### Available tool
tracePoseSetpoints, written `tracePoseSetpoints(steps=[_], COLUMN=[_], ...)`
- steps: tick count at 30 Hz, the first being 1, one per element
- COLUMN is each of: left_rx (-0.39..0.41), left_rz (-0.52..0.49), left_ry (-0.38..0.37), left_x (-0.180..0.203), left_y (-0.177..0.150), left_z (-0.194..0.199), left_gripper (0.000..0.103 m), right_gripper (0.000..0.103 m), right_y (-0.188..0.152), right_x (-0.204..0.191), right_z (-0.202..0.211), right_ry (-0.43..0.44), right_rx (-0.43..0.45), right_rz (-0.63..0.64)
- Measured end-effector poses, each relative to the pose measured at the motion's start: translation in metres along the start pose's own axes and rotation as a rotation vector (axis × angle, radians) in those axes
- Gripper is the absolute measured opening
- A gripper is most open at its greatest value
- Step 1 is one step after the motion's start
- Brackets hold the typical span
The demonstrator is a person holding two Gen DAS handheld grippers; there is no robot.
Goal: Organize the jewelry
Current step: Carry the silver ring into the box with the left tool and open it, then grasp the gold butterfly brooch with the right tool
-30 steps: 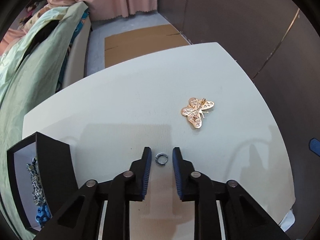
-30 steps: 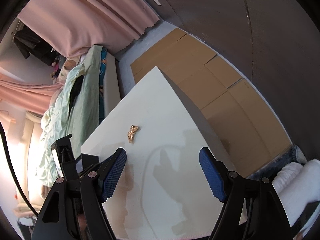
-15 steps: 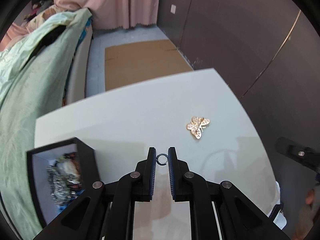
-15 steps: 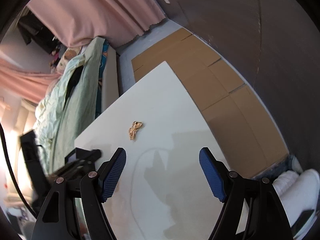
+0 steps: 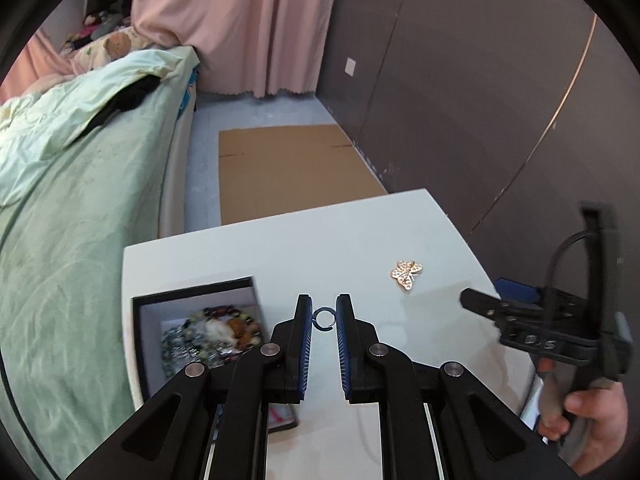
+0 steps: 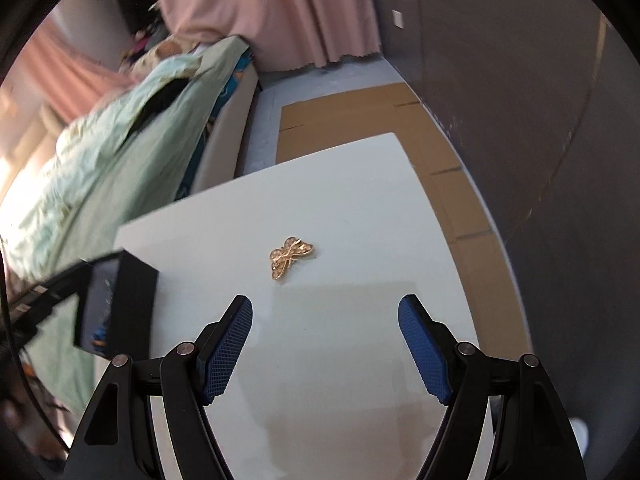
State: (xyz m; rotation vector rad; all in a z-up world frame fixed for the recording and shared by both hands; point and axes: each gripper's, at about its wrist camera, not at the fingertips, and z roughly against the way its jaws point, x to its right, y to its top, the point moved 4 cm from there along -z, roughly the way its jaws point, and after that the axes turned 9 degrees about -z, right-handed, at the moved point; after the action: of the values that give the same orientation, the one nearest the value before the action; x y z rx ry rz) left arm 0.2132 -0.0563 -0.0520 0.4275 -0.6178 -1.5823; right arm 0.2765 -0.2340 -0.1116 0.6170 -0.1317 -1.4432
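My left gripper (image 5: 323, 317) is shut on a small silver ring (image 5: 322, 319) and holds it in the air above the white table (image 5: 352, 236). Just left of it sits an open black jewelry box (image 5: 196, 320) with several beaded pieces inside. A gold butterfly brooch (image 5: 407, 274) lies on the table to the right. In the right wrist view the same brooch (image 6: 291, 257) rests ahead of my right gripper (image 6: 325, 334), which is open with nothing between its blue pads. The box (image 6: 120, 300) shows at the left there. The right gripper (image 5: 516, 304) is also seen from the left wrist view, held by a hand.
A bed with a green quilt (image 5: 76, 184) runs along the table's left side. Flat cardboard (image 5: 292, 172) lies on the floor beyond the table, dark wall panels (image 5: 480, 100) stand to the right, and pink curtains (image 5: 248, 24) hang at the back.
My left gripper closed on the ring, lifted it off the table and moved toward the box. My right gripper rolled and swung so that the brooch now lies straight ahead of it.
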Motion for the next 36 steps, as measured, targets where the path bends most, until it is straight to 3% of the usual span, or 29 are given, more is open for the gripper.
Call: tracePoseSetpoints(steps=[6,14,24,32,34,35,36], left_rx=[0.073,0.066,0.001,-0.046,-0.055,-0.053,-0.044], left_rz=[0.066,0.141,0.144,0.174,0.184,0.195,0.205], left_ry=[-0.018,-0.055,-0.092,-0.091,-0.093,-0.092,-0.092], left_x=[-0.035,-0.073,-0.086,-0.099,-0.1,-0.102,-0.104], left_y=[-0.015,-0.025,-0.031,-0.03,-0.027,-0.026,-0.025], left_z=[0.019,0.014,-0.012,-0.028,-0.03,-0.03,-0.029], left_gripper=[0.013,0.013,0.013,0.014,0.018,0.027,0.042], right_gripper=[0.076,0.074,0.074,0.07,0.067,0.064,0.058], right_y=[-0.005,-0.009,-0.005,0.011,0.011,0.012,0.012], right_x=[-0.019,-0.028,-0.04,-0.034,-0.036,-0.037,-0.038], right_z=[-0.012,-0.033,-0.052,-0.061,-0.063,-0.064,-0.064], right_ry=[-0.046,-0.165,-0.19,-0.125,-0.118,-0.115,-0.11], right_rx=[0.021,0.057,0.065,0.044,0.042,0.04,0.038], right_rz=[0.112,0.237,0.295,0.227,0.235,0.24,0.247])
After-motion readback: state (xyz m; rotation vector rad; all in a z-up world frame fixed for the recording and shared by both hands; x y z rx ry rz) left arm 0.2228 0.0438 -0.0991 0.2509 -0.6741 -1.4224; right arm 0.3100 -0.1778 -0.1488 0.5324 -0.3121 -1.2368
